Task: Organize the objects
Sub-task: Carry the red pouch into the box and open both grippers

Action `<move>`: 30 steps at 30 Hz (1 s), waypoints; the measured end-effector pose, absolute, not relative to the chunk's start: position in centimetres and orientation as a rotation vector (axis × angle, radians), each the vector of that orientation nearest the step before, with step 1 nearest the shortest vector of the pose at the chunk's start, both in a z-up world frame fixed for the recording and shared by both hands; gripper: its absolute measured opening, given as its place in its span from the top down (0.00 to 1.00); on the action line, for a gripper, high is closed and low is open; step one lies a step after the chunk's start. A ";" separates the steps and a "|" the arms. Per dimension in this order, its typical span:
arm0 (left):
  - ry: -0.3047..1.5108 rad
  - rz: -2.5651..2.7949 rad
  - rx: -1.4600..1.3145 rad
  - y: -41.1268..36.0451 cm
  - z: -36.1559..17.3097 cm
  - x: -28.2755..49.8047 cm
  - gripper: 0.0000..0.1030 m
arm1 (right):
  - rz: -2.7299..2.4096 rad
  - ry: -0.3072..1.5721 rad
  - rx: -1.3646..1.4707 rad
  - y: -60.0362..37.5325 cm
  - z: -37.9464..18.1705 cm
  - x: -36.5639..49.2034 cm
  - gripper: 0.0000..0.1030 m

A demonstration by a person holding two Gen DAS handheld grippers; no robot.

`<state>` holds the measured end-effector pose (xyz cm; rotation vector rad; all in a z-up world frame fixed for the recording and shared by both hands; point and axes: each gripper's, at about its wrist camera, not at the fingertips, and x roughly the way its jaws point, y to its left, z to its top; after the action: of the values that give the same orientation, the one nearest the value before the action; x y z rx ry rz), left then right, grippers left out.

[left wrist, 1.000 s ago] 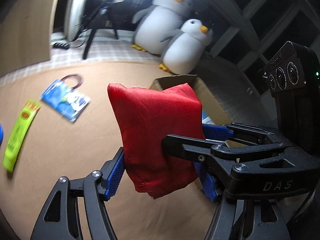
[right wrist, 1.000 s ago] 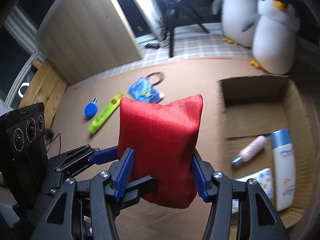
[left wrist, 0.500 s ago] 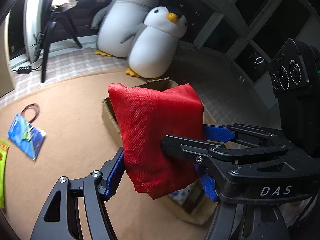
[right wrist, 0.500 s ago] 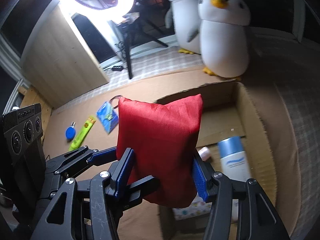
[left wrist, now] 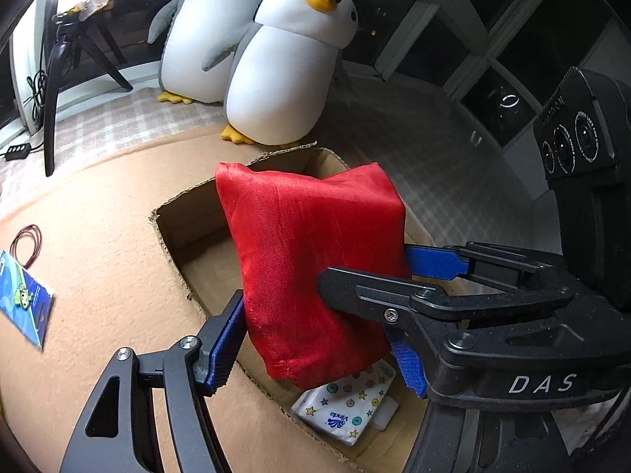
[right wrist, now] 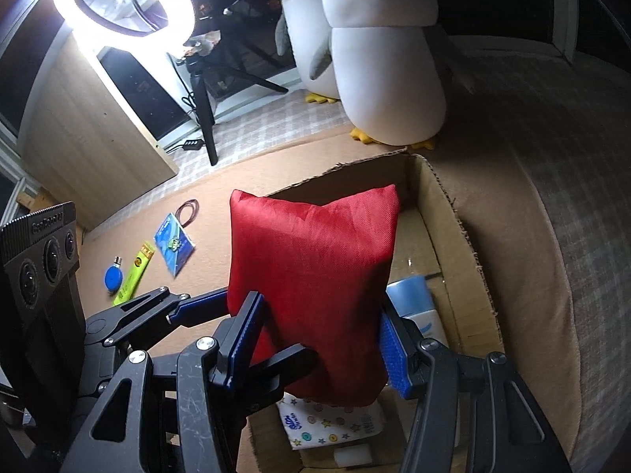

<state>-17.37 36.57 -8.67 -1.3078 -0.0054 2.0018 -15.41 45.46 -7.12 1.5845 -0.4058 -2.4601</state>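
Both grippers are shut on one red cloth pouch and hold it in the air over an open cardboard box. My left gripper pinches its lower sides in the left wrist view. My right gripper pinches the same red pouch in the right wrist view, above the box. Inside the box lie a star-patterned tissue pack and a blue-capped white bottle. The tissue pack shows under the pouch in the right wrist view too.
On the tan mat lie a blue card packet, a thin cord loop, a lime-green tube and a blue round tag. Two plush penguins stand behind the box. A ring light on a tripod stands at the back left.
Both grippers have carried the red pouch from over the mat to above the box. The loose items on the mat have slid to the left of the views.
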 end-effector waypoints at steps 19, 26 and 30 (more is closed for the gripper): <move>0.004 2.076 -1.304 32.6 -8.0 -16.7 0.22 | -2.524 -0.378 1.580 45.2 -6.5 -14.9 0.44; -0.056 2.153 -1.333 26.6 -8.0 -17.3 0.22 | -2.511 -0.373 1.548 43.3 -5.9 -14.3 0.44; -0.082 2.209 -1.363 22.0 -8.3 -17.6 0.22 | -2.480 -0.376 1.538 41.6 -6.1 -14.0 0.44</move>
<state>-17.60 22.04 -8.35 -1.3632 -0.0822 2.2094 -13.97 41.60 -6.07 1.5376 -0.3763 -2.4804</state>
